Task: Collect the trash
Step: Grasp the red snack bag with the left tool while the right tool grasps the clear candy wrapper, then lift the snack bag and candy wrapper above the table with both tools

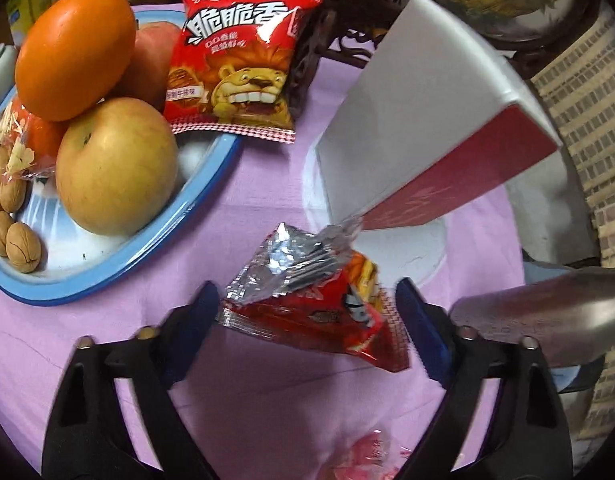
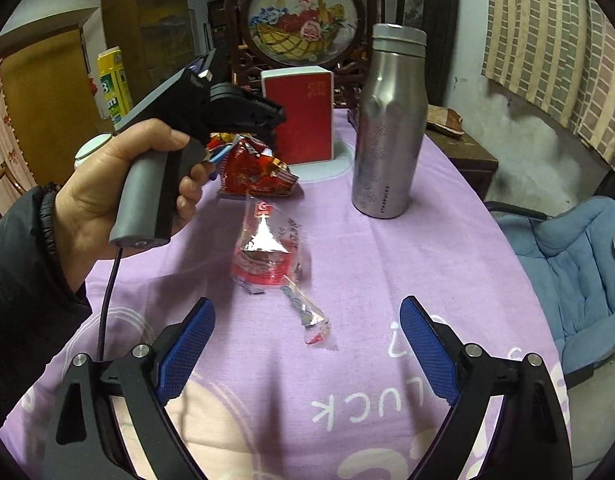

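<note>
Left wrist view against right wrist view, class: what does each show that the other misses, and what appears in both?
Only the left wrist view shows the blue-rimmed plate of apples, an orange and walnuts, and the sealed snack bag leaning on it.

Only the right wrist view shows the whole steel bottle, the clear wrapper lying before the open right gripper, and the blue chair.

Both show the torn red wrapper between the left gripper's open jaws, the red-and-white box and the purple tablecloth.
</note>
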The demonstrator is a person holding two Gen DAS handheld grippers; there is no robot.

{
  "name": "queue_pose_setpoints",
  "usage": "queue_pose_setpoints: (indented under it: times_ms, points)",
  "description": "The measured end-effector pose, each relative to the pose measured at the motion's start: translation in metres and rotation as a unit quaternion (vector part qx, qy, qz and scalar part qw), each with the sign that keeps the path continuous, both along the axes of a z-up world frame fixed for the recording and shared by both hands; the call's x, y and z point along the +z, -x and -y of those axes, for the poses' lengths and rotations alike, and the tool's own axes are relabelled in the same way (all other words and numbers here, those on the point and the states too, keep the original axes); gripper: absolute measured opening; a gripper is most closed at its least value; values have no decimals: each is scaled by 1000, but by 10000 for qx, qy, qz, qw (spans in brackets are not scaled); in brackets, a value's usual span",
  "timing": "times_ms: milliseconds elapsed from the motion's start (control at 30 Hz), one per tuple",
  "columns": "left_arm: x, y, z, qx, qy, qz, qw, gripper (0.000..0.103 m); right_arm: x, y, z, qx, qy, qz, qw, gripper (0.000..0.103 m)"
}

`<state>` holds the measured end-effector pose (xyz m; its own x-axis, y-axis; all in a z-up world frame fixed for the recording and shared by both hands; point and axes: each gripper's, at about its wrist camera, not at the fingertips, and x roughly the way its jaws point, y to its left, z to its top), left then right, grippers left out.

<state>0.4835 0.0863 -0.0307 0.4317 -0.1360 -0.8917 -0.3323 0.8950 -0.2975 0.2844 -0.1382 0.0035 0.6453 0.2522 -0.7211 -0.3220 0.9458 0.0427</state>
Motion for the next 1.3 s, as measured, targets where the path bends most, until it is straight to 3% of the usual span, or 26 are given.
queue_pose_setpoints:
  times_ms: [33, 133, 167, 200, 233, 367, 533, 733, 867, 933, 967, 1100, 1300]
  points:
    - [-2, -1, 1, -99, -14, -29, 9999, 53, 0, 0, 0, -4, -2, -3, 10000, 92]
    - [0, 4, 6, -412, -54, -12, 9991, 40, 0, -1, -2, 12, 54, 39, 10000, 92]
    - [5, 9, 9, -537, -280, 22, 9982, 38, 0, -1, -2, 5, 74, 60, 10000, 92]
    - [9, 14, 12, -660, -450, 76, 9968, 27, 0, -2, -1, 0, 78, 63, 10000, 92]
    - [14, 20, 15, -800, -642, 110, 9947, 25, 0, -3, -2, -13, 80, 52, 10000, 92]
    - [42, 56, 16, -1104, -1275, 351, 9850, 22, -2, -12, -4, -89, 109, 11, 9999, 92]
    - [69, 97, -2, -977, -1727, 584, 9784, 22, -13, -36, -29, 72, 264, -144, 9995, 92]
    - [59, 118, -18, -1081, -1758, 558, 9769, 23, -26, -75, -72, 97, 226, -302, 9992, 92]
    - [50, 132, -32, -989, -1763, 459, 9783, 23, -38, -93, -87, -288, 434, -348, 9980, 90]
    - [47, 139, -38, -935, -1707, 447, 9799, 23, -46, -97, -88, -442, 545, -472, 9964, 71]
    - [44, 145, -40, -912, -1696, 432, 9803, 23, -49, -99, -88, -459, 569, -554, 9958, 44]
    - [43, 163, -38, -927, -1720, 472, 9796, 23, -46, -87, -74, -595, 383, -629, 9955, 30]
    - [53, 191, -25, -1001, -1781, 641, 9768, 23, -15, -42, -56, -501, 116, -332, 9981, 24]
